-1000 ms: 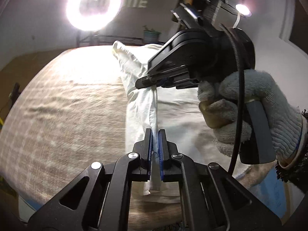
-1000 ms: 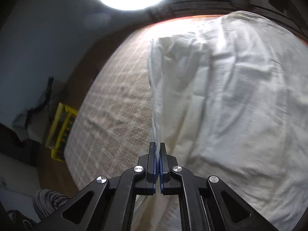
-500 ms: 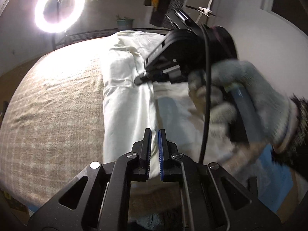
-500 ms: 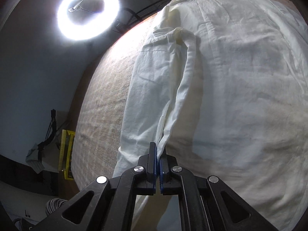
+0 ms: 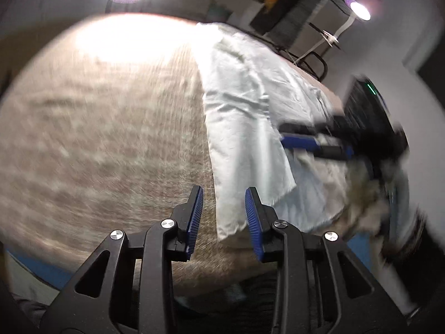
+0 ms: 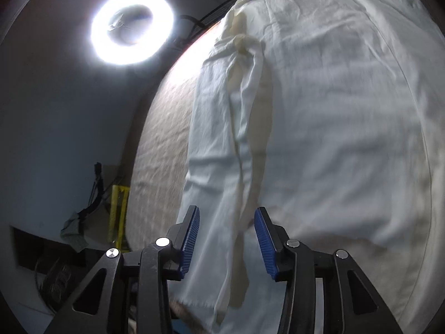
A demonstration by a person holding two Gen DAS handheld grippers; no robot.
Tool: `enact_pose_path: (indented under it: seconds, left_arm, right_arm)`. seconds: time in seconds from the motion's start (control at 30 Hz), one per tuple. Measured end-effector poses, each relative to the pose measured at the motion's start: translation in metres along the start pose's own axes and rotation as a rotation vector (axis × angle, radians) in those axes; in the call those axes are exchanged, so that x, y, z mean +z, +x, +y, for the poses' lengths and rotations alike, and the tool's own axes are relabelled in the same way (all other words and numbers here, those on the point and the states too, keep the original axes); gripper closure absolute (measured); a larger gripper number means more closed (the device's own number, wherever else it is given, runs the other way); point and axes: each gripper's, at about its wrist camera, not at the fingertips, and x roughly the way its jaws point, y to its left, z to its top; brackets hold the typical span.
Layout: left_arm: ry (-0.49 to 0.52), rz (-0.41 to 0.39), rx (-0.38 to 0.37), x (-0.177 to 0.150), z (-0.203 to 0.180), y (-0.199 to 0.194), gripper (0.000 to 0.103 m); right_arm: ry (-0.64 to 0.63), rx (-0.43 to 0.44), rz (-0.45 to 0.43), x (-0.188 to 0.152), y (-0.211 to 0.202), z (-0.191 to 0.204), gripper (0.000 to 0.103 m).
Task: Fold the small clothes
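Left gripper (image 5: 224,211) spread, holding nothing; right gripper (image 6: 226,236) spread too, nothing pinched. White garment (image 6: 319,125) lies flat on checked beige worktop (image 5: 97,139), folded flap at 1 o'clock from left gripper, its hem under right gripper. Ring light (image 6: 132,26) at 11 o'clock

A: White garment (image 6: 333,111), soft matt woven cloth, creased all over.
B: Beneath it the worktop (image 5: 111,139) cover, coarse beige checked fabric. The tongs (image 5: 224,217) are matt black plastic, ribbed blue pads, shiny metal screws.
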Motion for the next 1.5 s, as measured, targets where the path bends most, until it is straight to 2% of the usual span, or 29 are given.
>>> enact_pose_path:
  seconds: [0.1, 0.17, 0.2, 0.23, 0.27, 0.33, 0.47, 0.5, 0.57, 0.63, 0.7, 0.8, 0.83, 0.87, 0.93, 0.97, 1.07, 1.17, 1.23, 1.3, 1.5]
  left_arm:
    - [-0.108, 0.05, -0.052, 0.007, 0.013, 0.021, 0.072]
    - [-0.193, 0.083, -0.097, 0.008, 0.022, 0.034, 0.072]
    - [-0.229, 0.1, -0.11, 0.008, 0.025, 0.039, 0.079]
    - [-0.258, 0.114, -0.127, 0.008, 0.028, 0.044, 0.089]
    - [-0.268, 0.123, -0.125, 0.007, 0.029, 0.045, 0.094]
    - [-0.247, 0.109, -0.098, 0.01, 0.023, 0.038, 0.097]
    - [-0.094, 0.062, -0.004, 0.014, 0.0, 0.024, 0.097]
    - [-0.056, 0.071, 0.029, 0.013, -0.005, 0.029, 0.097]
    - [0.006, 0.1, 0.097, 0.005, -0.01, 0.042, 0.097]
    - [0.055, 0.076, 0.128, 0.002, -0.016, 0.044, 0.097]
    - [0.086, 0.066, 0.146, 0.002, -0.02, 0.042, 0.095]
    - [0.083, 0.055, 0.147, 0.001, -0.018, 0.038, 0.093]
    - [0.08, 0.042, 0.153, 0.002, -0.018, 0.032, 0.091]
    - [0.083, 0.027, 0.16, 0.002, -0.02, 0.028, 0.089]
    - [0.104, -0.019, 0.175, 0.003, -0.025, 0.015, 0.089]
    - [0.118, -0.041, 0.178, 0.004, -0.029, 0.008, 0.087]
    - [0.154, -0.094, 0.174, 0.009, -0.042, -0.005, 0.073]
    - [0.195, -0.132, 0.157, 0.011, -0.06, -0.013, 0.073]
    - [0.207, -0.138, 0.136, 0.014, -0.07, -0.015, 0.072]
    - [0.206, -0.136, 0.113, 0.017, -0.077, -0.013, 0.066]
    - [0.205, -0.096, 0.065, 0.02, -0.098, 0.006, 0.064]
  right_arm:
    - [0.001, 0.033, 0.034, -0.023, 0.002, 0.0, 0.069]
    - [0.01, 0.049, 0.058, -0.036, 0.006, -0.003, 0.079]
    - [0.014, 0.057, 0.072, -0.042, 0.01, -0.003, 0.083]
    - [0.017, 0.062, 0.083, -0.046, 0.013, -0.004, 0.093]
    - [0.02, 0.062, 0.092, -0.05, 0.017, -0.004, 0.097]
    - [0.034, 0.064, 0.083, -0.054, 0.018, -0.004, 0.098]
    - [0.051, 0.124, 0.04, -0.058, 0.006, 0.006, 0.099]
    - [0.034, 0.11, 0.03, -0.059, 0.005, 0.01, 0.099]
    - [-0.014, 0.028, 0.036, -0.063, 0.01, 0.016, 0.099]
    - [-0.045, -0.057, 0.058, -0.067, 0.022, 0.018, 0.1]
    - [-0.05, -0.057, 0.045, -0.068, 0.023, 0.02, 0.099]
    - [-0.07, -0.057, 0.04, -0.069, 0.021, 0.024, 0.094]
    - [-0.082, -0.054, 0.032, -0.069, 0.019, 0.027, 0.087]
    - [-0.092, -0.055, 0.018, -0.068, 0.015, 0.03, 0.067]
    - [-0.116, -0.053, -0.051, -0.071, -0.008, 0.031, 0.055]
    - [-0.124, -0.054, -0.079, -0.071, -0.016, 0.031, 0.054]
    - [-0.144, -0.07, -0.138, -0.075, -0.043, 0.031, 0.051]
    - [-0.168, -0.133, -0.21, -0.08, -0.074, 0.025, 0.043]
    - [-0.163, -0.177, -0.268, -0.085, -0.099, 0.015, 0.043]
    - [-0.138, -0.21, -0.317, -0.091, -0.122, 0.001, 0.043]
    - [0.036, -0.304, -0.449, -0.101, -0.193, -0.057, 0.042]
